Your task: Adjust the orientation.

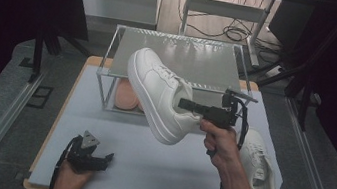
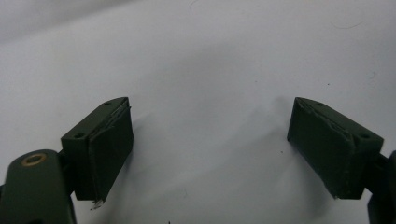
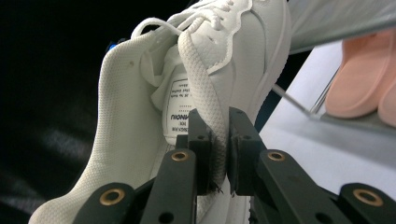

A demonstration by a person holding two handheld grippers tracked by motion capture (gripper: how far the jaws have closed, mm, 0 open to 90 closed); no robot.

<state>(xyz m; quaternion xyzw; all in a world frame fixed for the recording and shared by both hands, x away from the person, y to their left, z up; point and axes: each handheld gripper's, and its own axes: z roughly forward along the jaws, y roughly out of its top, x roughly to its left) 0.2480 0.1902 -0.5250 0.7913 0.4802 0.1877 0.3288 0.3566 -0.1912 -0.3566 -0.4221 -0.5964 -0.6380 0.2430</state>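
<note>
While the white leather low-top sneaker (image 1: pixel 159 93) is seen in the high view lifted clear of the pale grey table mat (image 1: pixel 146 162), toe up in front of the clear acrylic two-tier rack (image 1: pixel 177 58), it is gripped at its heel collar by the right gripper (image 1: pixel 186 104), and the left gripper (image 1: pixel 105 158) is rested low near the table's front edge. In the left gripper view, the left gripper's black jaws are held wide apart over the mat with nothing between them. In the right gripper view, the right gripper (image 3: pixel 220 154) is clamped on the sneaker's padded collar edge, and peach-pink shoes (image 3: pixel 362 79) are shown on the rack's lower level.
</note>
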